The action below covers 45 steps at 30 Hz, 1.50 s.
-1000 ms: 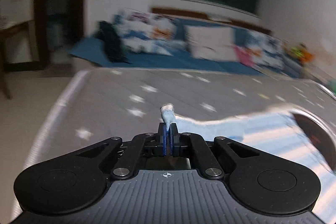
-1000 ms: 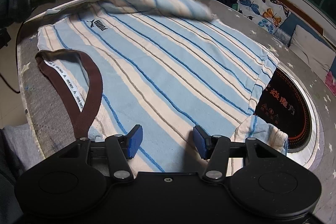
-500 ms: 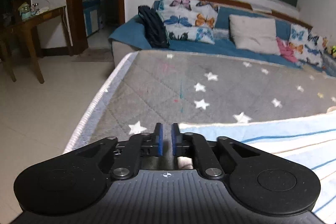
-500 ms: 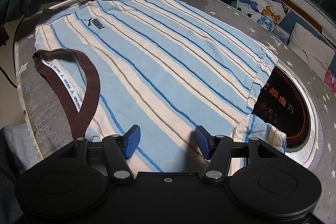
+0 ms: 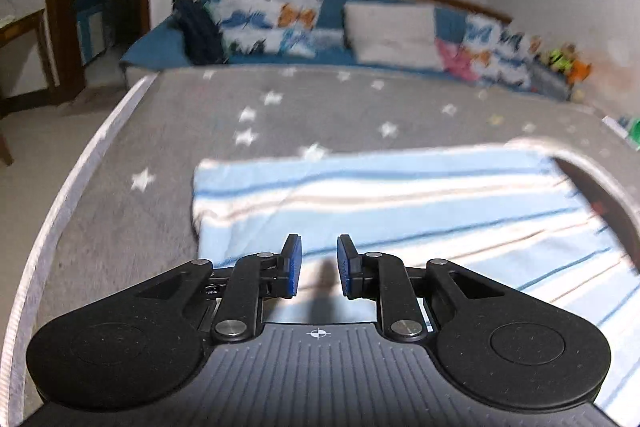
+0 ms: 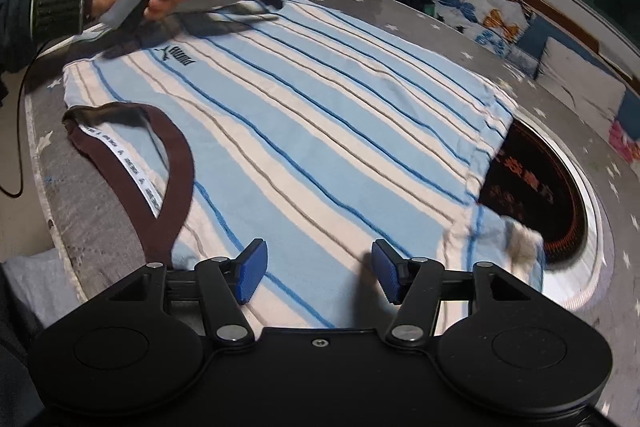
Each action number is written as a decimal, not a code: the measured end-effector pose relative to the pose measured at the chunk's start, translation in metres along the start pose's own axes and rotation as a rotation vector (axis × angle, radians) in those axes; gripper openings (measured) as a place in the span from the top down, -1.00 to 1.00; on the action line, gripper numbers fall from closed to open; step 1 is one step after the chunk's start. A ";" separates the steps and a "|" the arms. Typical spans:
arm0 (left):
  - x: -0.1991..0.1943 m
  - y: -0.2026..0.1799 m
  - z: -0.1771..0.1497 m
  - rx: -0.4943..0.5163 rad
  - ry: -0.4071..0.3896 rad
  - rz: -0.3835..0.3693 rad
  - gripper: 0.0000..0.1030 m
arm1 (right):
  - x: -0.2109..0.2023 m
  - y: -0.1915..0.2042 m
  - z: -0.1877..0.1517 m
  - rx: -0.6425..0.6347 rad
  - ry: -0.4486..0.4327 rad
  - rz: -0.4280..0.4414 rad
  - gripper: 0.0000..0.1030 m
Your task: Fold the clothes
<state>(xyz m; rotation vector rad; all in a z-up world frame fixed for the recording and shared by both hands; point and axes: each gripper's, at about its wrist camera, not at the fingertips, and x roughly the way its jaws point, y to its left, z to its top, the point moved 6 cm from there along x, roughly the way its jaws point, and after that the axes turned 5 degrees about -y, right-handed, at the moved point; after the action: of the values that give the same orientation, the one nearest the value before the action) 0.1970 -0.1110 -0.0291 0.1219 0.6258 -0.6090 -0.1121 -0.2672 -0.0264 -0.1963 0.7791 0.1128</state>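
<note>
The right gripper [image 6: 316, 275] has its fingers wide apart and empty, hovering over the near shoulder of the one striped shirt [image 6: 304, 131]. The left gripper [image 5: 318, 265], with a narrower gap between its fingers and nothing in it, hangs over the shirt's edge toward 11 o'clock in the right wrist view. The shirt lies spread on the desk [image 6: 104, 223], brown collar [image 6: 176, 179] at 9 o'clock, one sleeve [image 6: 496, 243] bunched at 3 o'clock. No body fold shows, so the folding seemingly remains. Counted: one shirt, two grippers.
</note>
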 end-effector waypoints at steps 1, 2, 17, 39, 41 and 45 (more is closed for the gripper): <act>-0.002 0.001 0.000 -0.011 0.003 0.000 0.61 | -0.002 -0.003 -0.002 0.015 0.002 -0.008 -0.19; -0.003 0.002 0.000 -0.022 0.006 0.001 0.60 | -0.005 -0.006 -0.004 0.023 0.001 -0.020 -0.19; -0.142 -0.030 -0.048 0.046 -0.091 -0.036 0.14 | -0.012 -0.052 -0.029 0.242 -0.050 -0.084 -0.24; -0.214 -0.075 -0.141 0.086 -0.116 0.051 -0.31 | -0.063 -0.105 -0.095 0.658 -0.208 -0.259 -0.29; -0.212 -0.074 -0.143 0.086 -0.108 0.058 -0.31 | -0.064 -0.108 -0.096 0.687 -0.223 -0.248 -0.29; -0.210 -0.070 -0.146 0.067 -0.090 0.068 -0.31 | -0.059 -0.107 -0.094 0.695 -0.236 -0.240 -0.10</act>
<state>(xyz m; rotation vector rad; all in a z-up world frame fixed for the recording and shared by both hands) -0.0524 -0.0223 -0.0203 0.1768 0.5127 -0.5661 -0.1996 -0.3938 -0.0354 0.3781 0.5174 -0.3557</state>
